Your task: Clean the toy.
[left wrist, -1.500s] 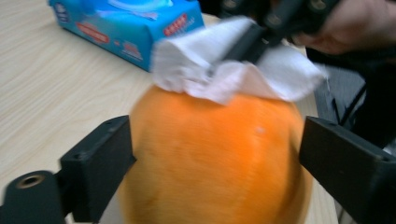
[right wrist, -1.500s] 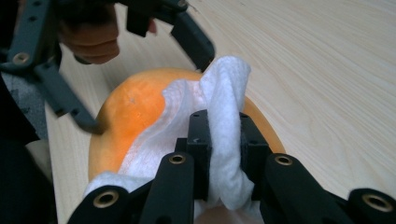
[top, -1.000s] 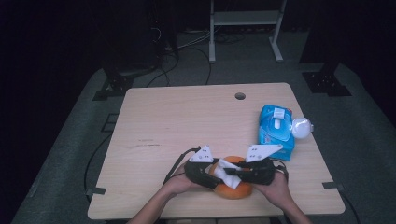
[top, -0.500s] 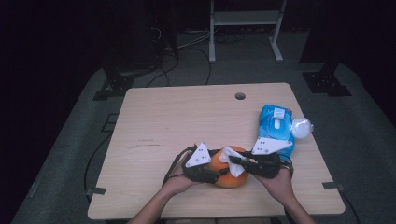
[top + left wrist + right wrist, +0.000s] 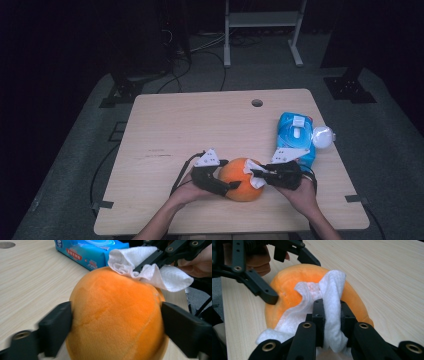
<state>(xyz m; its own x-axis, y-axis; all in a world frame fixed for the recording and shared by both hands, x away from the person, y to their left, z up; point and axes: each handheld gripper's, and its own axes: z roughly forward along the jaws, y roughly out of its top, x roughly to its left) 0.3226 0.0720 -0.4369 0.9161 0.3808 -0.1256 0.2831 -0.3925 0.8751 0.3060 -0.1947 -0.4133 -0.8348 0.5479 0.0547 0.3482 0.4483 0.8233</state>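
**A:** Seen from above, left to right: what first?

**B:** Bare pale wooden table [image 5: 165, 125] on the left. Then, at the near edge and a little right of centre, the left gripper [image 5: 227, 174], brought in by a hand from below.

**A:** Jaws doing what?

**B:** Just been opening, with a round orange plush toy [image 5: 239, 175] between them. In the left gripper view, set wide, one black pad against each side of the toy, bracing it on the tabletop.

**A:** And right of the toy?

**B:** The right gripper [image 5: 260, 174], closed tight on a crumpled white wipe [image 5: 254, 172]. In the right gripper view, wipe [image 5: 329, 305] bunched between the pinched jaws and draped over the toy's [image 5: 287, 290] upper right side, touching the fuzz. Looks like wiping in hand.

**A:** Farther right?

**B:** A blue pack of wipes [image 5: 295, 137], lying flat towards the far right, apart from the toy. Just beside the pack, something small, round and white [image 5: 322, 136]; too blurred to name.

**A:** Handling of the toy?

**B:** Probably light and soft, with a fuzzy pile, so likely to squash and roll under a push instead of resisting. Not fragile, not slippery. Best taken across the widest part, low on opposite sides, as now, leaving the top free for the wipe. Wipe limp and thin: best pinched in a bunch, not by a single edge.
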